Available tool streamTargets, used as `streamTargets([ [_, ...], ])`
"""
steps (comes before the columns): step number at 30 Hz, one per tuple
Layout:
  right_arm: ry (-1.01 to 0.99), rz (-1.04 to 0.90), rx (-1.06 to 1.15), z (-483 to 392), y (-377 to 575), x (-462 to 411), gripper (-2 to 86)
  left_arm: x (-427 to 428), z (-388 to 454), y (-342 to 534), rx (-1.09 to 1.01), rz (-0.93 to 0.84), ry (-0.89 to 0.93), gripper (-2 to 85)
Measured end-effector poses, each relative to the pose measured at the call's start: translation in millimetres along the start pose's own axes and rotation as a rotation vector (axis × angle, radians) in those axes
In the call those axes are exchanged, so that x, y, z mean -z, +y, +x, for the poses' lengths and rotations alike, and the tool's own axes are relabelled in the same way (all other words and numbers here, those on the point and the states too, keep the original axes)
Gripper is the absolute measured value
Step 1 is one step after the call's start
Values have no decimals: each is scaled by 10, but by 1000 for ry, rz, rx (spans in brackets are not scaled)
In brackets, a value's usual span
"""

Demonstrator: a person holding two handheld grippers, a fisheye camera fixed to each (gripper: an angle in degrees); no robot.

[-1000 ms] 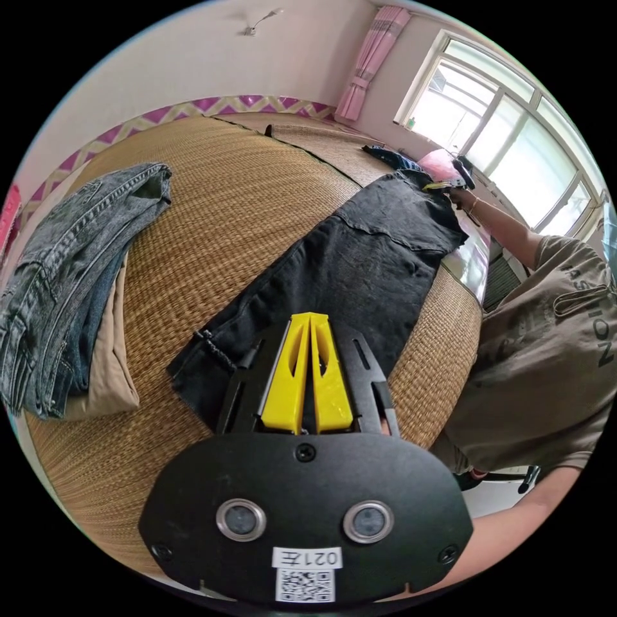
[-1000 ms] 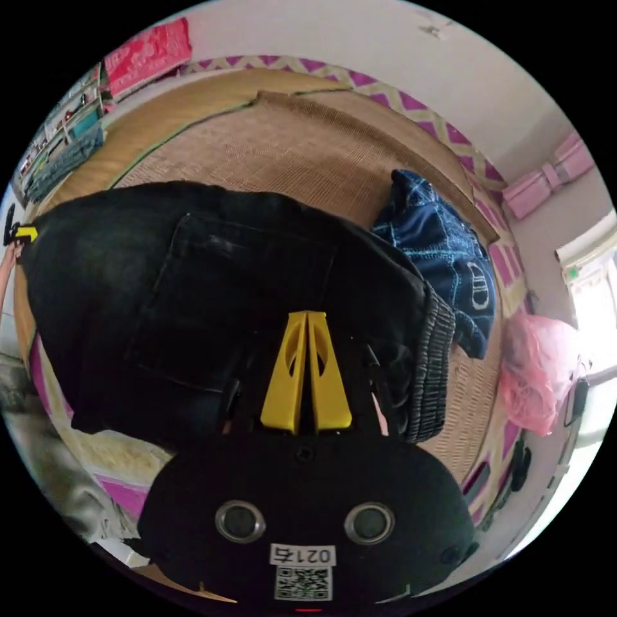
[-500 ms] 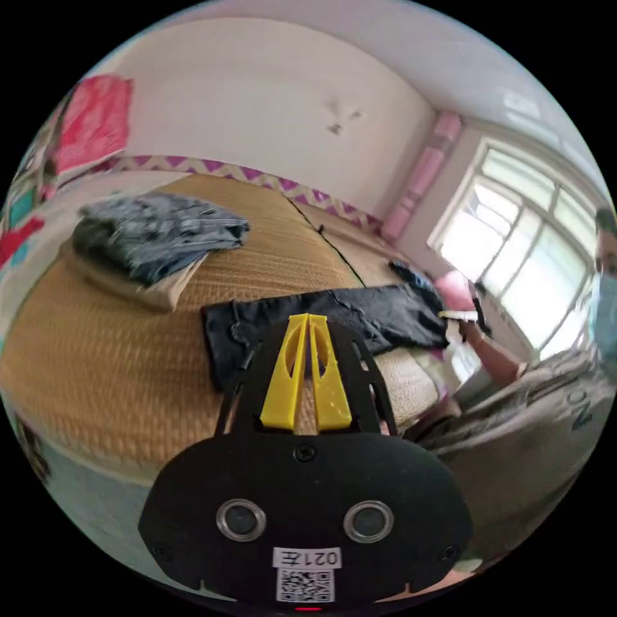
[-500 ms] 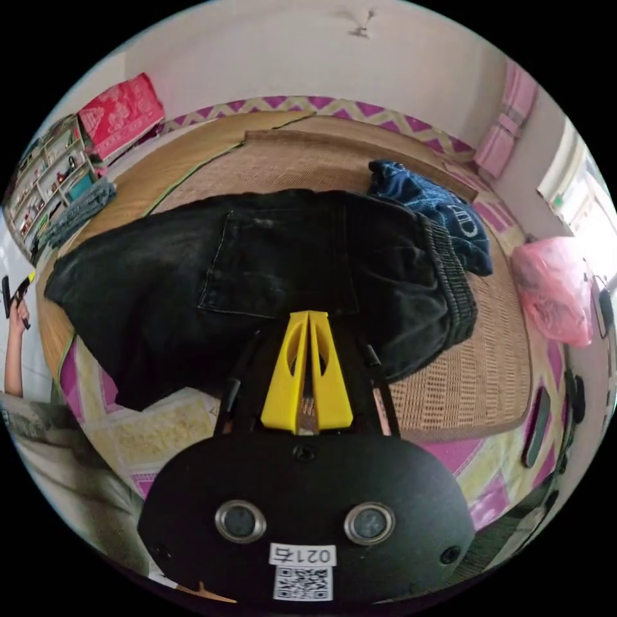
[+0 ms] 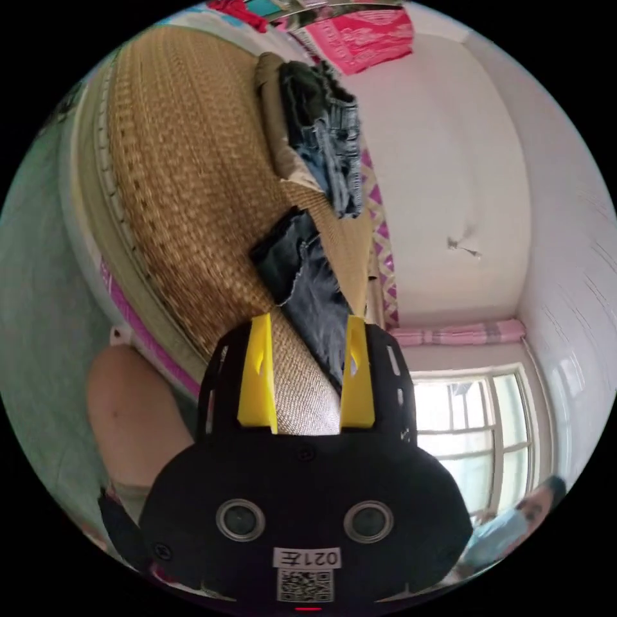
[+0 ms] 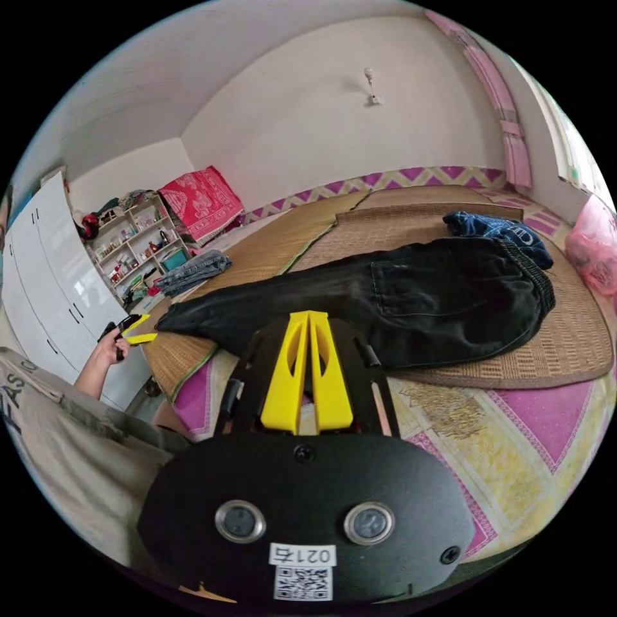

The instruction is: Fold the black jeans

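The black jeans [image 6: 418, 295] lie flat and stretched out on the woven mat [image 6: 565, 347], waistband toward the right of the right gripper view. My right gripper [image 6: 308, 316] is shut on nothing and hangs back over the purple and yellow sheet, apart from the jeans. In the left gripper view, which is rolled sideways, the frayed leg end of the jeans [image 5: 286, 260] lies just beyond my left gripper [image 5: 307, 321], whose jaws stand open around bare mat. The left gripper [image 6: 143, 328] is also seen open in a hand beside the leg end.
A stack of folded jeans [image 5: 324, 138] sits farther along the mat [image 5: 173, 167]. A blue garment [image 6: 495, 226] lies by the waistband, a pink bag [image 6: 596, 247] past it. Shelves [image 6: 132, 247], a white cabinet [image 6: 45, 276] and the person's shirt [image 6: 58, 443] are at the left.
Both grippers have drawn back from the jeans, which now lie free on the mat. The left jaws have opened and that view has rolled sideways. The right jaws stay shut.
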State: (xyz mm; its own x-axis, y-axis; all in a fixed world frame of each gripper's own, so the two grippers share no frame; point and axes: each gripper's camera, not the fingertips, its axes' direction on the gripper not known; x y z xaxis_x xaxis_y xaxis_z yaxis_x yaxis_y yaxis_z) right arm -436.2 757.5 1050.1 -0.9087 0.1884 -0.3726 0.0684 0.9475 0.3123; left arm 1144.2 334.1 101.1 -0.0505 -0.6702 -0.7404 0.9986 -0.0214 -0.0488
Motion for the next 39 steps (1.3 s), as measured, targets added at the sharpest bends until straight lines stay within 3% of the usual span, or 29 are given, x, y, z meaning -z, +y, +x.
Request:
streamTargets([
  [3, -55, 5, -27, 65, 175, -43, -6, -74, -41, -158, 163, -44, -161, 24],
  [5, -90, 25, -58, 137, 280, -67, -6, -135, -172, -258, 236, -57, -145, -1],
  [12, -267, 72, -223, 565, 673, -295, -6, -218, -300, -177, 149, 36, -27, -10],
  [23, -278, 69, -272, 929, 842, -542, -6, -196, -614, -13, 105, 71, 112, -9],
  [27, -314, 58, -300, 998, 875, -735, -6, -219, -575, 7, 34, 82, 87, -6],
  [30, -325, 48, -305, 1015, 878, -861, -6, -237, -557, 11, 18, 86, 106, 4],
  [39, -355, 47, -330, 1069, 899, -1127, -6, -156, -311, 87, 56, 74, 172, 171],
])
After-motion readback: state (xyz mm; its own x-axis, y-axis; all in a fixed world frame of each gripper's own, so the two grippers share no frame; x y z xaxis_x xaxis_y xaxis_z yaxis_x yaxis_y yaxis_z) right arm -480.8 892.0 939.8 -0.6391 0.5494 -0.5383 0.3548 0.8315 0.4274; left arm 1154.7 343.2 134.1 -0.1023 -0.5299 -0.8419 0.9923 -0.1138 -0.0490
